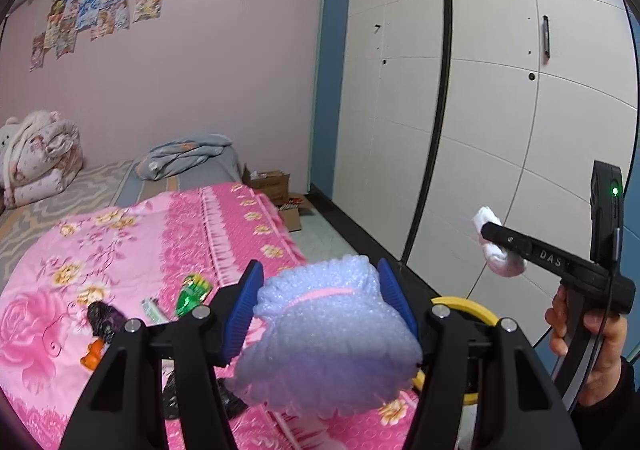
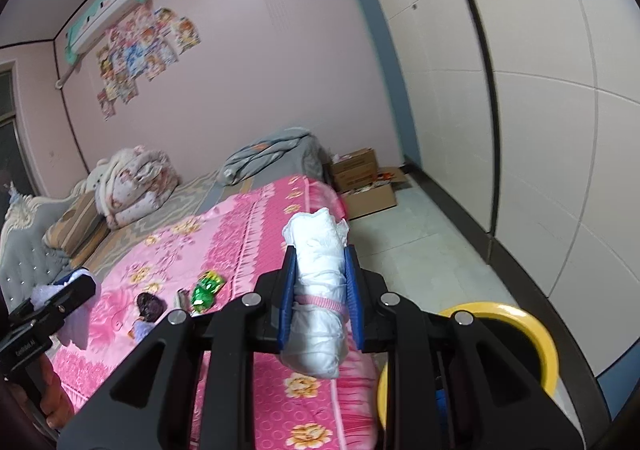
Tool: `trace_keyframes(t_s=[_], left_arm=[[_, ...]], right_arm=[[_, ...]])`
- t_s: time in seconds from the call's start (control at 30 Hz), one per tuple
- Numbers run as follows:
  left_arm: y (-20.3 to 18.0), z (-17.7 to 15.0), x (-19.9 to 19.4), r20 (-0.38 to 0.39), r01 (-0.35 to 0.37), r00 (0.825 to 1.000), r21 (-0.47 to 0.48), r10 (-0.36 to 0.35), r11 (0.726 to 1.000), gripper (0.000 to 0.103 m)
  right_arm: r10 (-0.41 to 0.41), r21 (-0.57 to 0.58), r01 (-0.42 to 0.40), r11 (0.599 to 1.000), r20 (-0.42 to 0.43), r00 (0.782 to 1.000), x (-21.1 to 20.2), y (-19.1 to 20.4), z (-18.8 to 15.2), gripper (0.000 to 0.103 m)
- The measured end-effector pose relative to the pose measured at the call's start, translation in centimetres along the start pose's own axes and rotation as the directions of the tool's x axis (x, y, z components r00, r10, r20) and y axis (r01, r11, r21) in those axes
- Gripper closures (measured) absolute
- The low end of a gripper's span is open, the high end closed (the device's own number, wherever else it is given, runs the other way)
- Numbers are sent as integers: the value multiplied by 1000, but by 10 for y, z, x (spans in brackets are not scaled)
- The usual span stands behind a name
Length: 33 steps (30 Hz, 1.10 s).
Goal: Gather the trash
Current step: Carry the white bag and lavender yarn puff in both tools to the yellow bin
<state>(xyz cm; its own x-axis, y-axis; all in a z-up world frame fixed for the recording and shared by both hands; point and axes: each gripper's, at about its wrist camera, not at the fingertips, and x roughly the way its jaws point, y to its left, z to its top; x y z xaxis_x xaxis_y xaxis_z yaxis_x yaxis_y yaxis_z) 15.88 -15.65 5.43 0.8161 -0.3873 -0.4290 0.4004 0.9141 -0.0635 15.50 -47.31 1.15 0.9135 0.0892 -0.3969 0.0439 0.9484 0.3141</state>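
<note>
While most of both frames is taken up by a smooth pink wall (image 1: 224,62) and glossy white panelled wardrobe doors (image 1: 492,102), the lower left is filled by a bed covered with a pink floral blanket (image 1: 132,246) of soft, printed fabric. A round yellow-rimmed bin (image 2: 536,334) is seen at the lower right beside the bed; its inside is hidden behind the gripper frames.

At the bottom centre of the left wrist view, a crumpled wad of pale bubble wrap (image 1: 328,334), bumpy and translucent with a pink band across it, is gripped by the left gripper (image 1: 320,290), whose blue ribbed pads (image 1: 244,310) are held fairly wide apart by its bulk. At the centre of the right wrist view, a rolled white diaper-like bundle (image 2: 320,290), wrinkled and tied by a pink-striped tab, is clamped upright by the right gripper (image 2: 320,294), the pads being pressed narrowly against its sides.

Smaller litter is left lying on the blanket at the lower left: a crinkled green foil wrapper (image 1: 192,292), a dark crumpled plastic bag (image 1: 104,316), a small striped packet (image 1: 152,308) and an orange piece (image 1: 94,356) whose nature cannot be made out. Black plastic under the left gripper is largely hidden.
</note>
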Motion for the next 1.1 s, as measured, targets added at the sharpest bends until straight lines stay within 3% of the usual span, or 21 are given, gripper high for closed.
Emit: trace_keyframes(t_s=[0.4,0.7,1.1], left_arm=[[-46,38,30,30,40,999,40,-41,998,47],[-69,8,90,-75,77,995,58,-72,995,46],[-112,-36,159,-199,147,971,72,-130,986,46]], right_arm=[[-92,-8,92,996,59,994,-26,-34,15,81],[-179,61,178,982,19,984,-11,-76,-12,81],[-307,134,304,943,-1,952,7,-118,-57,81]])
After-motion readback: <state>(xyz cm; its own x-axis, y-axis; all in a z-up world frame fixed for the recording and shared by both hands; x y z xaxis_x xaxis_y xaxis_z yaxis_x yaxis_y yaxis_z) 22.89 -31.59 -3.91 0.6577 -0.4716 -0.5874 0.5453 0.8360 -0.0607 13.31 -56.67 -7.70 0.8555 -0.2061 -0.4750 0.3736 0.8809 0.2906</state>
